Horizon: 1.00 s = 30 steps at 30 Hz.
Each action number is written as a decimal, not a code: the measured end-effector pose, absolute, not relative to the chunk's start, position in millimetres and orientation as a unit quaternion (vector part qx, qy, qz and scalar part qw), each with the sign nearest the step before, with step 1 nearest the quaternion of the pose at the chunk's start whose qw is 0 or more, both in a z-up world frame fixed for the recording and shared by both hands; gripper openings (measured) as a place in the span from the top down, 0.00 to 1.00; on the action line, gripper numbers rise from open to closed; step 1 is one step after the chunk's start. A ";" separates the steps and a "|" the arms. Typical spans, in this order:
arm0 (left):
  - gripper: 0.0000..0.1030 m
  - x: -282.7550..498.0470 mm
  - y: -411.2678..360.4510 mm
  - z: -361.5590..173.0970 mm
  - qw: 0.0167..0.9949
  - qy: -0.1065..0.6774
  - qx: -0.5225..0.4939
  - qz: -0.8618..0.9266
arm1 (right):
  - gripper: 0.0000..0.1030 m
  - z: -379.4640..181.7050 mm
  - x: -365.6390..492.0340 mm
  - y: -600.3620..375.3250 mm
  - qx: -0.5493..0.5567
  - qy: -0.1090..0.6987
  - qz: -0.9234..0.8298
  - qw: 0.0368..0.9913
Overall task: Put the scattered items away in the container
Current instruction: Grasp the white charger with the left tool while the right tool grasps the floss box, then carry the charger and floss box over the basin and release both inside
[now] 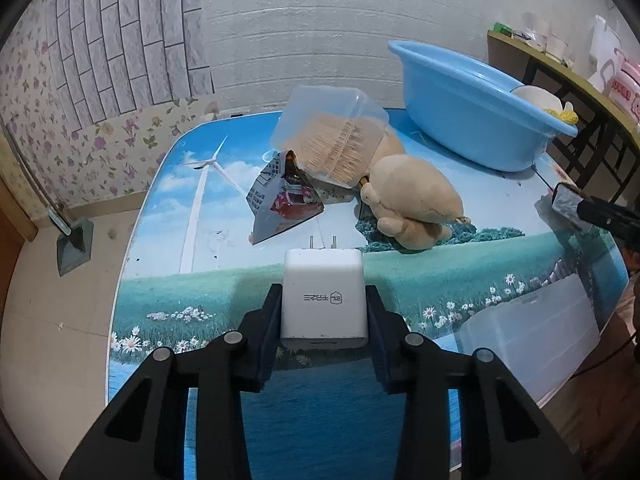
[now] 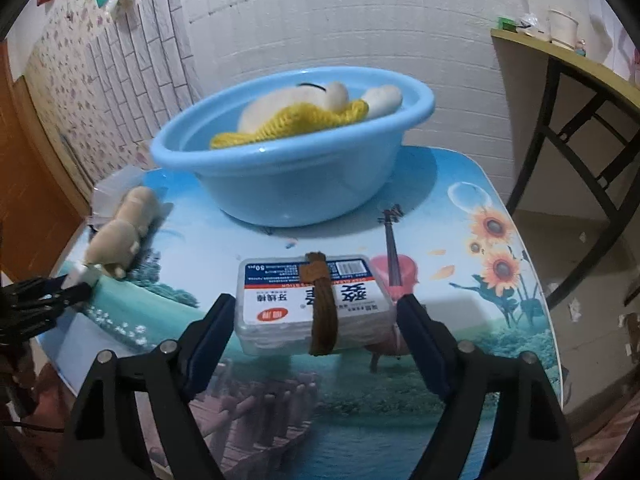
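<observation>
- White plastic: a charger (image 1: pixel 323 300) sits between the left fingers (image 1: pixel 269 322), prongs pointing away from the gripper, printed face up. Both pads press its sides, so the left gripper (image 1: pixel 324 332) is pinching the charger.
- Past the charger's prongs lies a crumpled packet (image 1: pixel 285 205), and beyond that a clear tub (image 1: pixel 332 136) of toothpicks tilts against a tan plush (image 1: pixel 412 200).
- Beyond and to the right of the left fingers stands the blue basin (image 1: pixel 468 108), near the far edge of the worktop (image 1: pixel 192 304); the charger is well apart from it.
- A frosted box (image 1: pixel 532 336) rests on the worktop to the right of the left fingers.
- In the right wrist view, the right fingers (image 2: pixel 212 332) stand spread, one on each side of a floss box (image 2: pixel 314 300) bound with a brown band (image 2: pixel 322 308). The left pad is clearly apart from the box; the right pad is just beside its end, and contact there cannot be told. So the right gripper (image 2: pixel 316 332) is wide, not pinching.
- The floss box lies flat on the worktop, label up, between the fingers.
- Straight beyond the right fingers the basin holds a white plush (image 2: pixel 304 100) in a yellow knit (image 2: pixel 280 128).
- Far to the left of the right fingers, the other gripper shows with the charger in its tips, just beside the tan plush.
</observation>
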State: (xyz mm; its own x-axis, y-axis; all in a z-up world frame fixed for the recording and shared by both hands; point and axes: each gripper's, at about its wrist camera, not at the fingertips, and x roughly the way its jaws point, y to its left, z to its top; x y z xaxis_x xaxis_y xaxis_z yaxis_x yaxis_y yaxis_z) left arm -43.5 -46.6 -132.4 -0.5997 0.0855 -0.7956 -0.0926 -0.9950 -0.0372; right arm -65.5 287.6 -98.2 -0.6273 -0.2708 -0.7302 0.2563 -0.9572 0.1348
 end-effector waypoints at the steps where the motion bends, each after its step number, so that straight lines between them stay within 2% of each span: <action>1: 0.63 -43.0 -46.8 -132.4 0.051 0.003 -0.445 0.894 | 0.20 -96.9 -65.4 287.5 0.405 -0.009 -0.902 0.147; 16: 0.63 -52.1 -35.7 -67.7 0.057 0.009 -0.387 0.920 | 0.21 -32.9 -48.0 294.4 0.322 -0.027 -0.932 0.165; 30: 0.63 -110.6 39.9 -32.3 0.135 0.041 -0.360 0.922 | 0.21 -18.7 -80.4 302.4 0.297 -0.033 -0.940 0.163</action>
State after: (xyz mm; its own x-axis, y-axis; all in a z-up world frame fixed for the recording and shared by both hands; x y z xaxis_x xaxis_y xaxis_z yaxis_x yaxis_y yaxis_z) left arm -110.6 39.9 -32.3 -0.7044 0.2200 -0.6748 -0.2787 -0.9601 -0.0221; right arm -80.4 302.4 -18.7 -0.7705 -0.3266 -0.5474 0.2876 -0.9445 0.1587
